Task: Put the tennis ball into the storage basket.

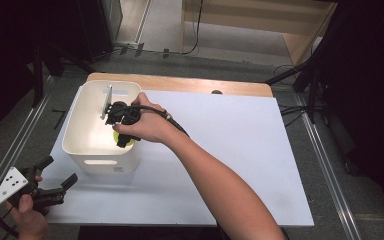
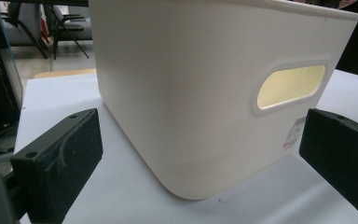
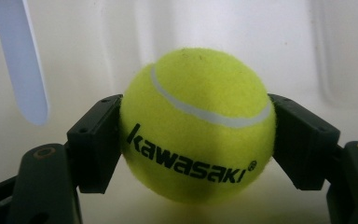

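Your right gripper point(image 3: 196, 135) is clamped on the tennis ball point(image 3: 198, 126) inside the white bin point(image 1: 80, 135), near the tabletop's far-left corner. Whether it is going in or coming out is unclear. Your left gripper point(image 1: 55, 177) waits with jaws apart at the near-left corner.

My tennis ball point(image 3: 198, 126) is fuzzy yellow felt with a smooth white seam. The bin point(image 2: 177, 93) looks like smooth, matt cream plastic. The table cover point(image 1: 230, 150) is flat, matt white sheet; my jaws are matt black plastic.

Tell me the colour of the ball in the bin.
Yellow-green ball with a white seam and black lettering, best in the right gripper view.
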A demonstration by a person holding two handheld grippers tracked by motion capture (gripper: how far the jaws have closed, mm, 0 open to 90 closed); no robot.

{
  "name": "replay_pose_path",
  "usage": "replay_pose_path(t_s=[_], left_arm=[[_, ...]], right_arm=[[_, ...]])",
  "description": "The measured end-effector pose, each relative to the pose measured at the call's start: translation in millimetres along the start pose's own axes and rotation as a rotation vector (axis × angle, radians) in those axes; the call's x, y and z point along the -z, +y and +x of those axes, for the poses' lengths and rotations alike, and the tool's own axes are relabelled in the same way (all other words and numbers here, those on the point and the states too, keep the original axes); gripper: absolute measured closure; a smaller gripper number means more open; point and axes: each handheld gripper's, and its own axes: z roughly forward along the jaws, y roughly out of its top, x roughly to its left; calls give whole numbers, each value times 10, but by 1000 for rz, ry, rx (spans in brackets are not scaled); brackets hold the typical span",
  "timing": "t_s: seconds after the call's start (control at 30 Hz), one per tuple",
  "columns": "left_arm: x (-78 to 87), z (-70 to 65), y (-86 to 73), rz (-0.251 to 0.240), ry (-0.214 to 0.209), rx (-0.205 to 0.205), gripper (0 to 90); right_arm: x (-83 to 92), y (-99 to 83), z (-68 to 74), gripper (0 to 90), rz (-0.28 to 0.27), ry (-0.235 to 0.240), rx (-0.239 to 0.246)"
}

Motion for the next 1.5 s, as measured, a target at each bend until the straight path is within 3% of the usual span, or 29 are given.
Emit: replay_pose_path(t_s=[0.37,0.53,0.9,1.33,1.5], left_arm=[[-2,-3,0,-1,0,1,0],[-2,-3,1,-1,-1,0,0],[-3,-3,1,-3,-1,1,0],[-10,-7,2,1,2,-3,0],[-12,-14,1,2,3,-1,0]], right_arm=[[-11,-10,5,218,3,13,-3],[-21,-20,11,158,8,19,9],[47,-32,8,158,-23,6,-5],[267,-161,-11,158,-100,-7,-29],[341,-247,-23,158,-158,3,-44]])
